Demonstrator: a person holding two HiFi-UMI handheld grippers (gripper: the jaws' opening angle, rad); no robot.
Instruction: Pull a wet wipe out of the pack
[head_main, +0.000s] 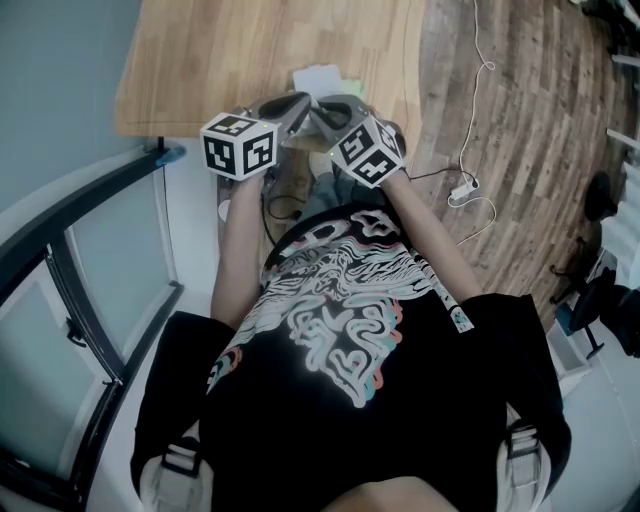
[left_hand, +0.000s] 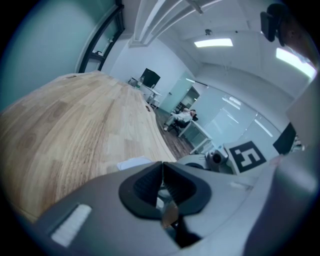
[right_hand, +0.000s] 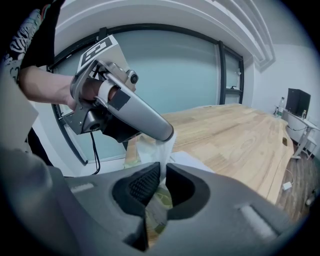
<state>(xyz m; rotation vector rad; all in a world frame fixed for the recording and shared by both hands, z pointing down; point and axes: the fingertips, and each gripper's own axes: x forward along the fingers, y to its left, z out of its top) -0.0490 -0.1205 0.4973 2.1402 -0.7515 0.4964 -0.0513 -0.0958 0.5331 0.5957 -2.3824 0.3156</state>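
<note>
Wet wipe (right_hand: 156, 150): partly drawn, we judge, between left gripper (left_hand: 162, 175) fingers, apparently pinched on it, and right gripper (right_hand: 162, 177) fingers clamping pack (right_hand: 159, 210); full extraction remains.

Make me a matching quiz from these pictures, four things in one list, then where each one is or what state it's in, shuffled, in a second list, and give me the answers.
Things
1. wet wipe pack
2. left gripper
3. white cable
4. table

Places and states
A. lies on the plank floor
B. light wood top
C. clamped in the jaws of the right gripper
D. jaws shut on the thin white sheet rising from the pack

Pairs: 1-C, 2-D, 3-A, 4-B
</note>
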